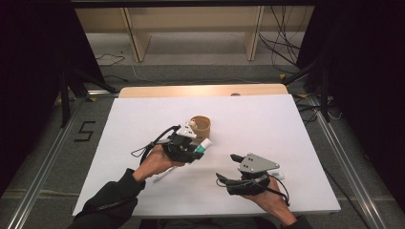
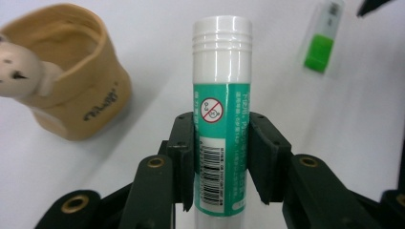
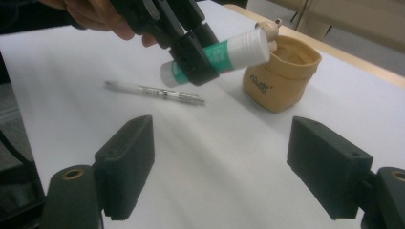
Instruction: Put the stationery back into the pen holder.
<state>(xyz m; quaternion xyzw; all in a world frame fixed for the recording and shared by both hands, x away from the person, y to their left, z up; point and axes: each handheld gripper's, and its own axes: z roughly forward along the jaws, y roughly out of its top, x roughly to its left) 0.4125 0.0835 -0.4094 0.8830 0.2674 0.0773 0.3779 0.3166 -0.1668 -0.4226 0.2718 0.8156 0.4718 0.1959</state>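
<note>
The left gripper point(image 1: 193, 149) clamps a glue stick point(image 2: 222, 114) low on its smooth barrel, beside the tan cup point(image 1: 200, 127) at centre frame. It could slip or tip the cup. The right gripper point(image 3: 234, 167) stands released.

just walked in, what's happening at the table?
A person works at a white table with a gripper in each hand. The left gripper is shut on a green-and-white glue stick, held in the air near a tan pouch-like holder with a small bear figure on its rim. The right gripper is open and holds nothing. A pen lies on the table, and a small green-and-clear item lies farther off.
</note>
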